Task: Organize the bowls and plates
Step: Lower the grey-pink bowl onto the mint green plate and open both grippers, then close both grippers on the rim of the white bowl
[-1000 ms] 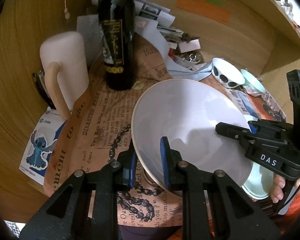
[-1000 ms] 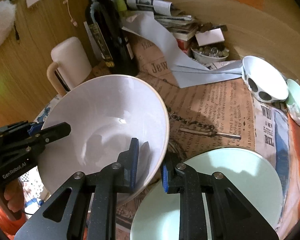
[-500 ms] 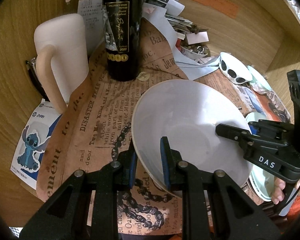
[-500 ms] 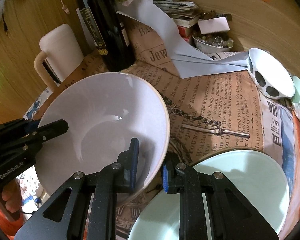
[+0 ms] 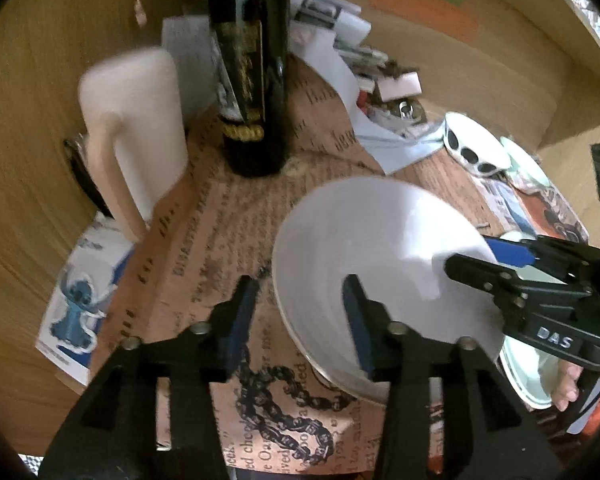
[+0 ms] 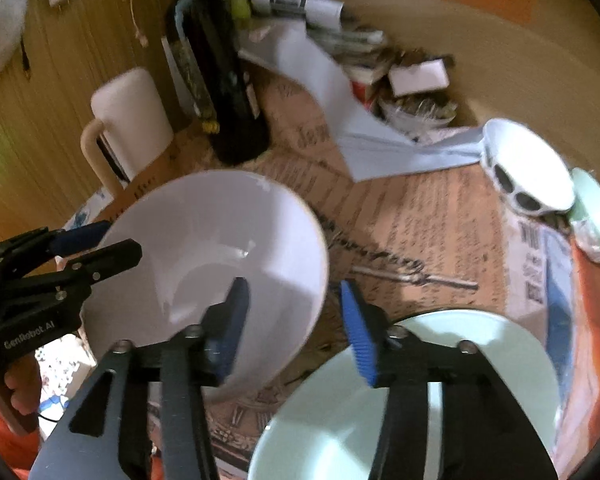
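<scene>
A large white bowl [image 5: 380, 264] [image 6: 216, 268] rests on the newspaper-print mat. My left gripper [image 5: 300, 320] is open, its jaws straddling the bowl's near left rim without clamping it. My right gripper [image 6: 296, 328] is open too, its jaws either side of the bowl's right rim. A pale green plate [image 6: 428, 400] lies just right of the bowl, under my right gripper; it also shows in the left wrist view [image 5: 528, 372]. A white bowl with black spots [image 6: 528, 172] [image 5: 476, 148] and a small green dish [image 6: 596, 212] sit at the far right.
A dark wine bottle [image 5: 252, 80] and a cream mug [image 5: 136, 128] stand at the back left of the mat. Folded papers and a small bowl of trinkets [image 6: 416, 108] clutter the back. A wooden wall curves behind. A cartoon sticker [image 5: 80, 300] lies at the left.
Both grippers have opened and let go of the white bowl's rim. The bowl has come down onto the mat beside the green plate.
</scene>
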Action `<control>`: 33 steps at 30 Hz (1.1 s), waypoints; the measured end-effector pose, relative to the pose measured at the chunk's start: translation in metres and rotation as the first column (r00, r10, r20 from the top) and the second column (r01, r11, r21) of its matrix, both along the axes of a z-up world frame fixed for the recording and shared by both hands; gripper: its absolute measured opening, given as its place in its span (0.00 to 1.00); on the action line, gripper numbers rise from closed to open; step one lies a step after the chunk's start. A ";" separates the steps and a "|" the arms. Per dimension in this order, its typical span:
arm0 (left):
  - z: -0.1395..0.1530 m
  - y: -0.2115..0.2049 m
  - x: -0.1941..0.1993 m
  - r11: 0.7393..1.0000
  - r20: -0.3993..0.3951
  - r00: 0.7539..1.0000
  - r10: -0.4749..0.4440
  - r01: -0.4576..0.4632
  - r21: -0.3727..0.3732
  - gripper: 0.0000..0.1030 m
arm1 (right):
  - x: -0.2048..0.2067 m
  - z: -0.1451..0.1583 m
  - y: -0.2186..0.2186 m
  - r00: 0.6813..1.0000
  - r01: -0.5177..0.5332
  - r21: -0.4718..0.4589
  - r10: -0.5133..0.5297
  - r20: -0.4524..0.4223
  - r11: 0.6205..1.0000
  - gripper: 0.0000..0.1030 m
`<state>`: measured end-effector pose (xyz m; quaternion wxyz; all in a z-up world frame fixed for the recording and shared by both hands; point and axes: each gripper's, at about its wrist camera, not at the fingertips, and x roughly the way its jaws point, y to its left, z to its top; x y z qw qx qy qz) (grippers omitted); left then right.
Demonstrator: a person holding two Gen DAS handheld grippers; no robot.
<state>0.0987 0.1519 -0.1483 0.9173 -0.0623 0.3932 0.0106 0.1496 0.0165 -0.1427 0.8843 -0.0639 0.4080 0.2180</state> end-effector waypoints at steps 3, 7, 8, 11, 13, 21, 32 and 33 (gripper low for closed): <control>0.012 -0.003 -0.003 1.000 0.035 0.999 0.001 -0.002 0.013 0.52 | -0.005 0.013 -0.013 0.999 0.013 0.024 -0.014 0.035 1.000 0.50; 0.029 -0.012 -0.006 1.000 0.083 0.997 -0.001 -0.001 0.026 0.63 | -0.009 0.027 -0.031 0.995 0.038 0.045 -0.042 0.089 0.998 0.61; 0.033 -0.015 -0.006 1.000 0.093 0.996 -0.004 0.001 0.030 0.64 | -0.011 0.033 -0.037 0.992 0.048 0.042 -0.053 0.112 0.998 0.61; 0.047 -0.026 -0.004 0.999 0.114 0.993 -0.022 0.017 0.040 0.69 | -0.010 0.045 -0.054 0.985 0.062 0.045 -0.068 0.157 0.997 0.63; 0.057 -0.034 0.000 0.999 0.129 0.991 -0.040 0.036 0.039 0.76 | -0.008 0.055 -0.069 0.978 0.085 0.057 -0.094 0.188 0.995 0.70; 0.094 -0.074 0.025 0.994 0.195 0.977 -0.089 0.076 0.072 0.87 | 0.001 0.087 -0.129 0.938 0.168 0.130 -0.200 0.284 0.977 0.76; 0.101 -0.133 0.105 0.983 0.127 0.979 -0.158 0.143 0.118 0.89 | 0.046 0.095 -0.183 0.904 0.248 0.178 -0.294 0.310 0.952 0.78; 0.098 -0.139 0.115 0.981 0.108 0.981 -0.163 0.150 0.120 0.89 | 0.051 0.093 -0.186 0.905 0.254 0.180 -0.299 0.302 0.950 0.78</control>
